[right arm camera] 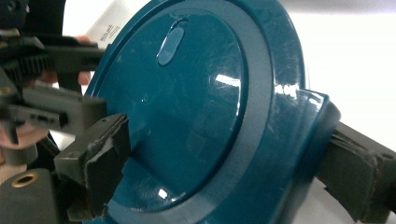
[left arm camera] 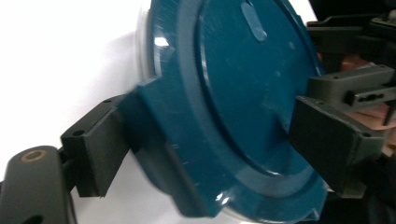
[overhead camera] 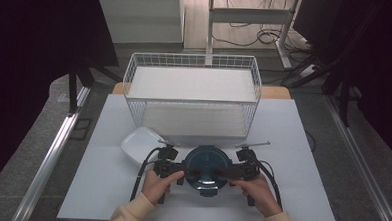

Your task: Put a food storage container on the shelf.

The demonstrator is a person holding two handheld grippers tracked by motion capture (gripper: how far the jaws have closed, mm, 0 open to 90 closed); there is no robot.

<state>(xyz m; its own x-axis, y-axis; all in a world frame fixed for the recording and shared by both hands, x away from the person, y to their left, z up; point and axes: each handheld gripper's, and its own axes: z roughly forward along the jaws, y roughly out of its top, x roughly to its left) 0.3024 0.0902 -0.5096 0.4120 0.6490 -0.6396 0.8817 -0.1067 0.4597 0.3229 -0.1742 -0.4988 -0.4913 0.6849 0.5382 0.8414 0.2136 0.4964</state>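
The counter [overhead camera: 110, 187] carries a wire basket [overhead camera: 192, 93] at the back, with nothing in it as far as the high view shows, and a white dish [overhead camera: 138, 143] lying just in front of its left corner. Near the front edge, between the person's two hands, sits a round container with a teal lid [overhead camera: 206, 168]; it rests on the counter, well short of the basket.

The left hand-held gripper [overhead camera: 174, 167] comes at the lid from its left side; its own view shows its jaws spread around a latch tab on the rim, one jaw touching the tab and the other resting on the lid top. The right hand-held gripper [overhead camera: 237, 170] meets the opposite side, its jaws likewise straddling a tab, pinching the lid [right arm camera: 196, 116] between them.

I judge the work to be at the gripping stage: both sides are taken hold of, but the lid lies flat on its container, so any lifting, unlatching or carrying to the basket is not yet done.
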